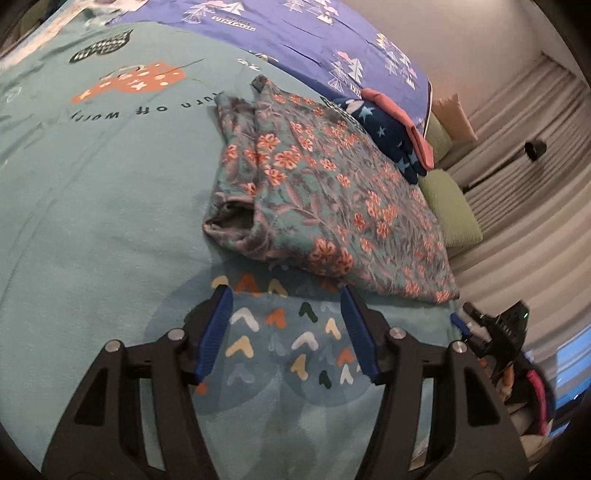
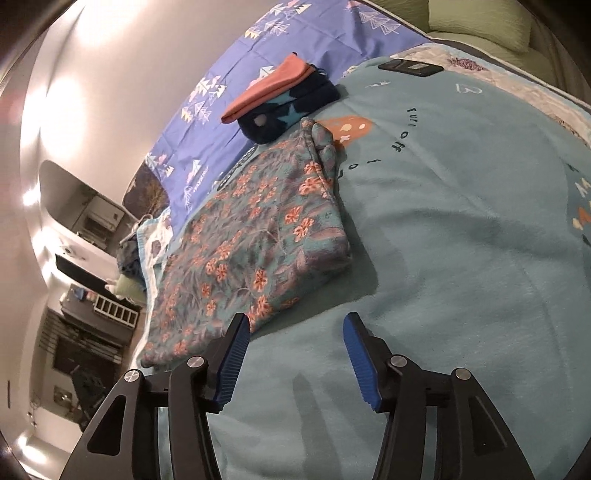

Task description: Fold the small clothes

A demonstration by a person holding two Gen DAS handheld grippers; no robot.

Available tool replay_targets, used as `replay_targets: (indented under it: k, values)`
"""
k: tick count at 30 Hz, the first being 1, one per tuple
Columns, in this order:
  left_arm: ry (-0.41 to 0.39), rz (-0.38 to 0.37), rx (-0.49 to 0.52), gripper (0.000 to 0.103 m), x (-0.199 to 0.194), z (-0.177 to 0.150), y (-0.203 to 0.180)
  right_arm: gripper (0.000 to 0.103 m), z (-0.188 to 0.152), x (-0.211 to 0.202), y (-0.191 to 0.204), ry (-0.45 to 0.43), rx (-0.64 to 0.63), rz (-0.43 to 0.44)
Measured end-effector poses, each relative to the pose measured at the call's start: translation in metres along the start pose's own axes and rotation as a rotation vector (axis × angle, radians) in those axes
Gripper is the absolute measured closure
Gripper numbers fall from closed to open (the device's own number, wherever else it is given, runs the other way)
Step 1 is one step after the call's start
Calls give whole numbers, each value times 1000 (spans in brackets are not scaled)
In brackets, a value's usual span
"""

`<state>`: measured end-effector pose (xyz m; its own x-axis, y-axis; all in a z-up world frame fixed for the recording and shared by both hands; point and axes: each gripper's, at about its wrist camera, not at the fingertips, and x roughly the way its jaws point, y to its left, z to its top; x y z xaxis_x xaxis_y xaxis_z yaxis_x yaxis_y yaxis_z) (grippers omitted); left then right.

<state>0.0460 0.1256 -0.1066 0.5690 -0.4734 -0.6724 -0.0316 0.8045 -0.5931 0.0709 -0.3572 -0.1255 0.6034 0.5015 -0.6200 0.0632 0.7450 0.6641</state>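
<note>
On the fuzzy teal blanket (image 1: pixel 110 206) lies one soft flowered garment (image 1: pixel 325 192), folded flat. Two folded pieces, navy starry (image 2: pixel 291 114) and pink (image 2: pixel 269 88), sit beyond. Left gripper (image 1: pixel 286 295) and right gripper (image 2: pixel 295 325) stand apart, holding nothing.

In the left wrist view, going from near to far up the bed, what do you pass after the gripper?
Left gripper, open over the teal blanket → folded floral garment → dark star-print piece with the pink piece on it → purple sheet with the tree print.
</note>
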Motion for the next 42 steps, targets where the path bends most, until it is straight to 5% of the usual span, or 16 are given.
replay_targets:
  k: [9, 11, 12, 13, 18, 21, 27, 28, 30, 32, 35, 38, 42]
  values:
    - [-20, -204, -250, 45, 28, 27, 25, 43, 14, 26, 1, -44, 69, 27]
    - [-2, -213, -261, 96, 35, 32, 26, 47, 19, 32, 0, -62, 103, 25]
    - [12, -200, -273, 98, 38, 33, 28, 62, 22, 31, -1, -79, 116, 19]
    - [1, -187, -284, 98, 37, 32, 29, 98, 25, 30, -1, -89, 114, 1]
    - [-83, -173, -182, 98, -5, 29, 13, 100, 27, -5, 10, -172, 90, -13]
    - [-98, -118, -98, 99, -26, 22, 4, 100, 23, -17, 18, -141, 37, -56]
    - [-77, -36, -158, 100, -30, -1, 36, 93, 3, -26, -22, -107, 109, -105]
    - [-73, -29, -167, 98, -29, -4, 38, 85, 0, -29, -28, -109, 129, -94]
    - [-70, -7, -132, 76, -29, -7, 33, 64, -1, -34, -30, -134, 129, -96]
    - [-83, -10, -74, 38, -28, -7, 21, 42, 0, -37, -25, -183, 97, -113]
    - [-74, -48, -9, 34, -18, -5, 3, 41, 7, -26, -15, -153, 50, -84]
    - [-26, -71, -78, 34, 7, 4, 4, 41, 10, -5, -9, -116, 52, -79]
    - [-55, -109, -149, 34, 17, 12, 9, 41, 12, 11, -13, -128, 89, -56]
